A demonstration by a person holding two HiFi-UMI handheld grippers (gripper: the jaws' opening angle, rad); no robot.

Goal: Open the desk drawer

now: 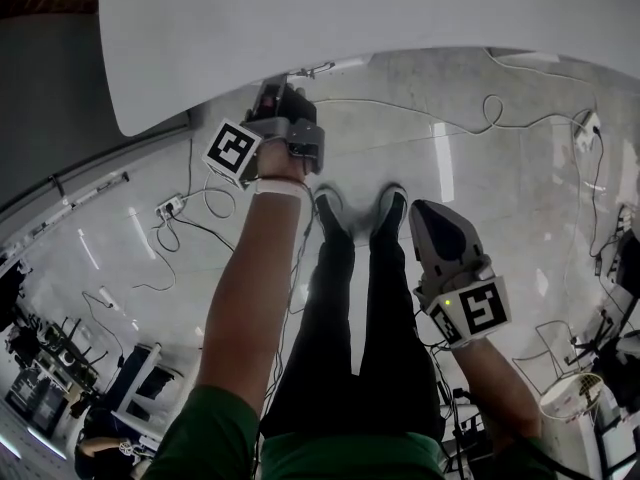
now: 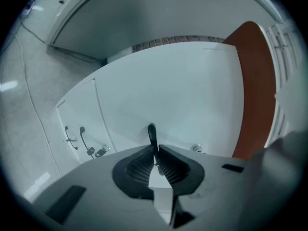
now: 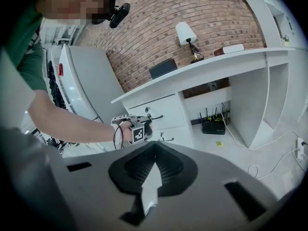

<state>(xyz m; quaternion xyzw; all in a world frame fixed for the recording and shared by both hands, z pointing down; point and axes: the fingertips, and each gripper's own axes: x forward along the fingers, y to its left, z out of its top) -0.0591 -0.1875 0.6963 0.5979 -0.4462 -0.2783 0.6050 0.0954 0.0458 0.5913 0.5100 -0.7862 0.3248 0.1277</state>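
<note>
Status: left gripper (image 2: pixel 154 150) is clamped on the handle (image 2: pixel 152 131). Its jaws are pinched onto the dark bar, and the bar's end sticks up just past the tips in the left gripper view. Drawer (image 3: pixel 168 110) is the top one of the white unit under the desk (image 1: pixel 350 28). From the right gripper view its front looks flush with the lower drawer (image 3: pixel 171 133), so I'd call it not yet opened. Lock (image 2: pixel 196 148) sits near the handle, clear of the jaws.

Right gripper (image 3: pixel 154 150): jaws together with nothing between them. It hangs by my legs, well apart from the drawer, so left is the only one in play.

What the pull turns on: the handle lies dead ahead of the left jaws and inside them. As far as I can tell the bar's long axis runs along the drawer front, and the jaws cross it. I expect a straight draw back toward me, square to the front, no twist. With sideways drift I'd guess the bar slips through the pads or the drawer racks. Head view mostly hides the grip under the desk edge, so I'm reading it from the gripper views.
</note>
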